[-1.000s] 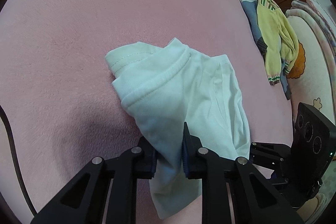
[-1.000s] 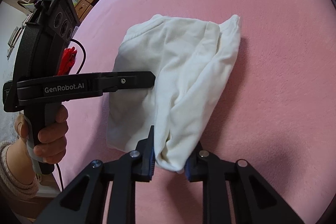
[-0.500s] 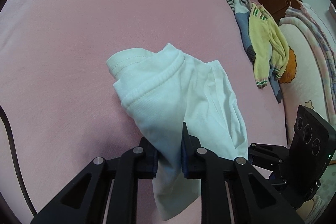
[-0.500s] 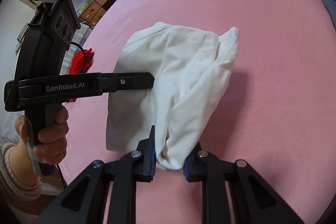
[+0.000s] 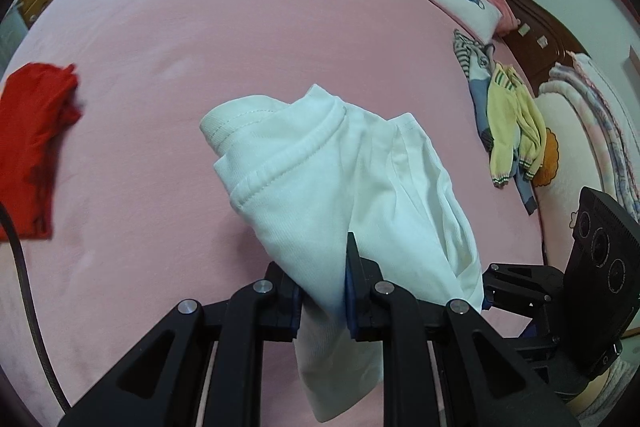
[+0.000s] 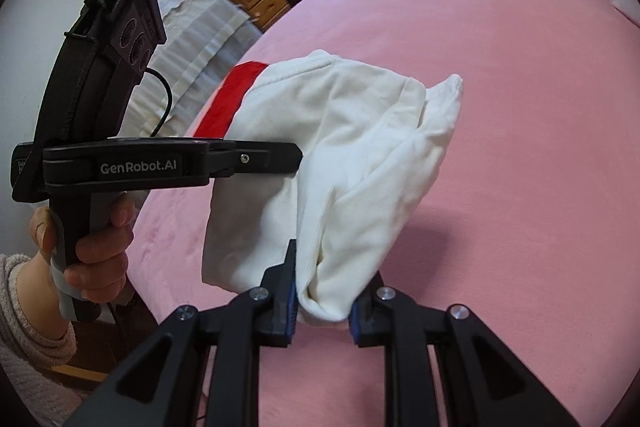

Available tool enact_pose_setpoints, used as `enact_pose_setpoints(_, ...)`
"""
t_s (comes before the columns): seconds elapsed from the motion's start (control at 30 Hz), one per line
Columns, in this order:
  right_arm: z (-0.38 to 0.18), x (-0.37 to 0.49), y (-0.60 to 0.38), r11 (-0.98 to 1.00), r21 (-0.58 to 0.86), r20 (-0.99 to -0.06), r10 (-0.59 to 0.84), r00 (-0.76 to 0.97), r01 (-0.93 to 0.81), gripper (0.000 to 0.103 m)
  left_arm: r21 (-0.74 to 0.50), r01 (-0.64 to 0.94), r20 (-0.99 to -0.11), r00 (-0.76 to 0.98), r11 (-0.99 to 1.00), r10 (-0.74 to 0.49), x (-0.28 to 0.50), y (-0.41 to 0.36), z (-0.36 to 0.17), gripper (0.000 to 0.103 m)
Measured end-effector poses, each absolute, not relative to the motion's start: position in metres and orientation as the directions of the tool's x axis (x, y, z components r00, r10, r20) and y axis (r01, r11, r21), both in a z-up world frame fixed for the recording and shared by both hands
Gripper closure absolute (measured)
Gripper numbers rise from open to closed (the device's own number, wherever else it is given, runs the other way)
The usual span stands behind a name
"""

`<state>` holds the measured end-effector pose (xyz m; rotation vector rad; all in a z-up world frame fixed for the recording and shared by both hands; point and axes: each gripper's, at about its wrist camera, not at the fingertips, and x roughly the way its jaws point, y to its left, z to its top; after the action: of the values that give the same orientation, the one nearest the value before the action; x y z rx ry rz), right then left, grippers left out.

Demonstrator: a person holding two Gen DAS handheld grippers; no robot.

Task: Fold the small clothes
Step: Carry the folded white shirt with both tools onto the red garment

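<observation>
Both grippers raised w/ white garment (image 5: 352,195), now held clear above pink bed (image 5: 200,27); left gripper (image 5: 322,301) and right gripper (image 6: 322,311) jaws clamped on it. Red cloth (image 5: 32,147) at bed's left edge.

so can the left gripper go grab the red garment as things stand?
Probably not yet: the left gripper is shut on the white garment, as is the right gripper. The red garment lies unobstructed.
</observation>
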<state>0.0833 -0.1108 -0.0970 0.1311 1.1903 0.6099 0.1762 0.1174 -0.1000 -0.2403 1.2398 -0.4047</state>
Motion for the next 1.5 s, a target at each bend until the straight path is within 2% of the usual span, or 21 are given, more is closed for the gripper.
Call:
enact_pose_setpoints(0.37, -0.114, 0.11, 0.096, 0.807, 0.414, -0.82, 0.532, 0.214, -0.421, 0.084, -0.296, 0.163, -0.9, 0.284, 0.941, -0.332, 0.187, 0.343, -0.098, 0.088)
enact_pose_setpoints(0.6, -0.136, 0.155, 0.205, 0.813, 0.426, -0.782, 0.552, 0.29, -0.398, 0.084, -0.202, 0.227, -0.91, 0.316, 0.953, -0.268, 0.245, 0.462, -0.105, 0.088)
enact_pose_setpoints(0.77, -0.158, 0.193, 0.255, 0.838, 0.426, -0.774, 0.533, 0.343, -0.341, 0.084, -0.19, 0.268, -0.903, 0.33, 0.944, -0.275, 0.293, 0.513, -0.122, 0.088)
enact_pose_setpoints(0.97, -0.191, 0.232, 0.286, 0.869, 0.403, -0.776, 0.491, 0.395, -0.287, 0.084, -0.178, 0.328, -0.899, 0.329, 0.928, -0.289, 0.343, 0.534, -0.155, 0.088)
enact_pose_setpoints(1.3, -0.226, 0.222, 0.281, 0.9, 0.399, -0.818, 0.436, 0.375, -0.177, 0.084, -0.243, 0.334, -0.913, 0.239, 0.911, -0.331, 0.383, 0.528, -0.219, 0.087)
enact_pose_setpoints(1.4, -0.236, 0.218, 0.278, 0.905, 0.399, -0.833, 0.426, 0.354, -0.151, 0.084, -0.249, 0.336, -0.917, 0.22, 0.908, -0.333, 0.386, 0.525, -0.232, 0.084)
enact_pose_setpoints(1.5, -0.242, 0.217, 0.278, 0.908, 0.395, -0.842, 0.418, 0.341, -0.138, 0.084, -0.257, 0.324, -0.922, 0.201, 0.911, -0.331, 0.394, 0.529, -0.247, 0.073)
